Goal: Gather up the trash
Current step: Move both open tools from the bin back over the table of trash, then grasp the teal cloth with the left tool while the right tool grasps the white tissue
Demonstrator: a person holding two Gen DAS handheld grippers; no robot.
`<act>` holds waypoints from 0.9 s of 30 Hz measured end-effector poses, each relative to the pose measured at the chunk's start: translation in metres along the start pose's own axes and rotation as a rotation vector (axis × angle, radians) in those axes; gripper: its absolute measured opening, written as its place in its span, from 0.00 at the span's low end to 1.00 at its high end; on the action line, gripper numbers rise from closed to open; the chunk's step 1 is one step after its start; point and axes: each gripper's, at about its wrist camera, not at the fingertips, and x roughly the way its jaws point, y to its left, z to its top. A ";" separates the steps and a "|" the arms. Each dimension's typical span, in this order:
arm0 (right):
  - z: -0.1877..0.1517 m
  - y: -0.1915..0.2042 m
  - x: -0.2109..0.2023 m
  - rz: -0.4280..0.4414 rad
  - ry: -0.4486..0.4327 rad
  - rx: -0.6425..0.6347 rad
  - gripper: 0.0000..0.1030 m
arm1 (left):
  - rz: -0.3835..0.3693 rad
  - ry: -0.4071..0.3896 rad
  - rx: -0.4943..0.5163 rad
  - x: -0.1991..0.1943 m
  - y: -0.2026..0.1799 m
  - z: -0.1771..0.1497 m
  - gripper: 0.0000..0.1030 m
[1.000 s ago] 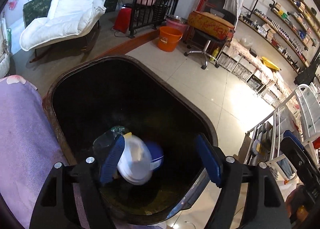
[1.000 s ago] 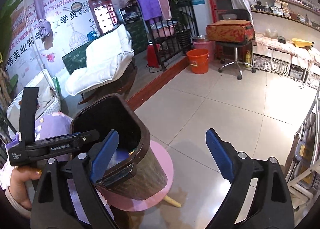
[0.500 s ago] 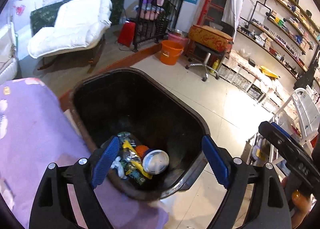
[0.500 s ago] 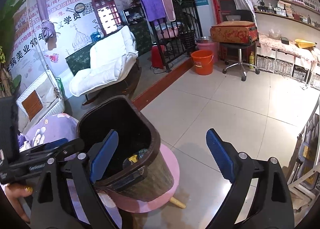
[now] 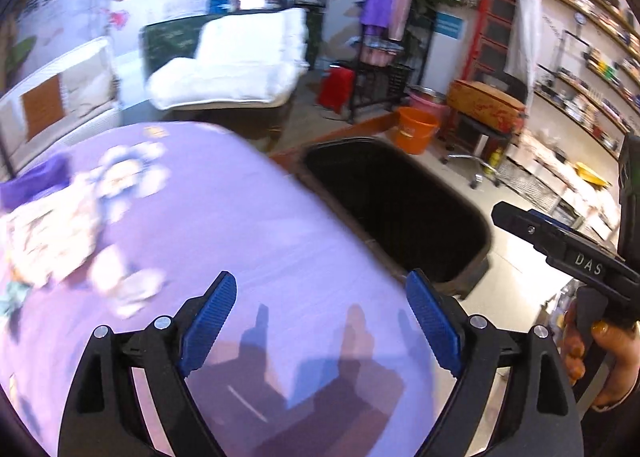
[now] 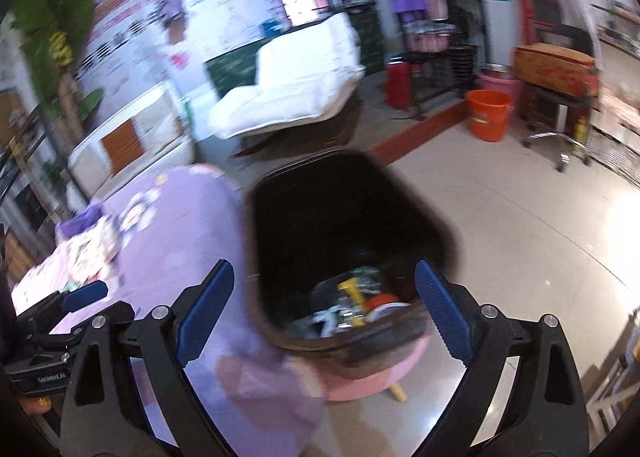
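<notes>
Left gripper (image 5: 320,307): jaws opening, nothing between, over lilac flowered tablecloth (image 5: 240,217). Right gripper (image 6: 324,307): spread wide, empty. Dark brown plastic bin (image 6: 436,225): on pink stool, holds mixed trash (image 6: 352,309). Advice: approach cloth's leftover litter (image 5: 48,233) squarely, low.

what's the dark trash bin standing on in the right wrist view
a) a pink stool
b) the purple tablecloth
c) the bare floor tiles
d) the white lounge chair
a: the trash bin sits on a round pink stool whose seat and one wooden leg show beneath it, beside the purple tablecloth.
</notes>
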 end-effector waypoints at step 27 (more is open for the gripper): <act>-0.020 0.250 0.100 0.388 0.365 -0.454 0.85 | 0.396 0.065 -0.300 -0.050 0.264 -0.053 0.84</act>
